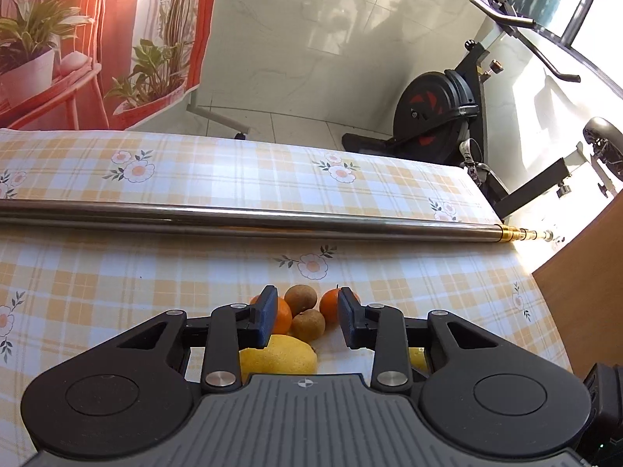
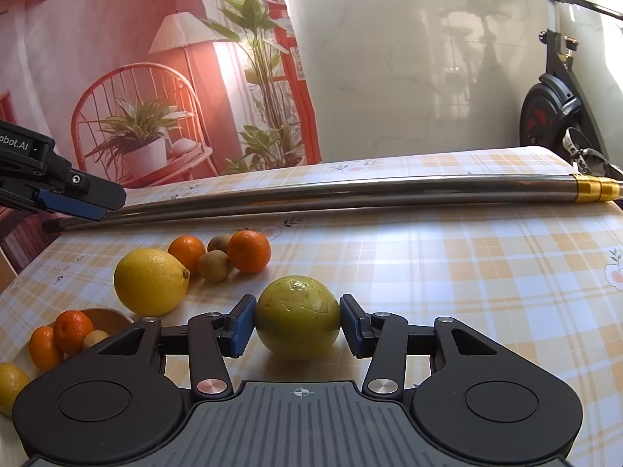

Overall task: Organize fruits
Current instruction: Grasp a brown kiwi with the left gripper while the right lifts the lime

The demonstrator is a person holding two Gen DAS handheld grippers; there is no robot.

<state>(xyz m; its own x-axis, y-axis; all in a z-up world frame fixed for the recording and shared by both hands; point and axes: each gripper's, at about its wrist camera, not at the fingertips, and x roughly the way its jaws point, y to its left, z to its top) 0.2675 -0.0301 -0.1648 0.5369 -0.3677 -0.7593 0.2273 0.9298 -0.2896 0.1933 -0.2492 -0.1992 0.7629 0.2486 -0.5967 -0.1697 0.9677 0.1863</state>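
My right gripper point(image 2: 298, 303) is shut on a round yellow-green fruit point(image 2: 298, 317), with a blue pad pressed against each side, low over the checked tablecloth point(image 2: 467, 272). To its left lie a lemon point(image 2: 150, 282), two oranges point(image 2: 187, 253) point(image 2: 249, 251) and two kiwis point(image 2: 213, 265) point(image 2: 220, 242). My left gripper point(image 1: 307, 295) hovers over that cluster, open, with nothing between its pads; below it show the lemon point(image 1: 278, 356), oranges point(image 1: 282, 315) point(image 1: 331, 305) and kiwis point(image 1: 299, 295) point(image 1: 308, 325). The right wrist view shows it from the side as the left gripper point(image 2: 78, 202), clear above the table.
A wooden bowl point(image 2: 105, 317) at the lower left holds two mandarins point(image 2: 72, 330) and a small pale fruit point(image 2: 93, 338); another lemon point(image 2: 11, 387) lies beside it. A long metal pole point(image 1: 272, 222) lies across the table. An exercise bike point(image 1: 440, 116) stands beyond the table's far edge.
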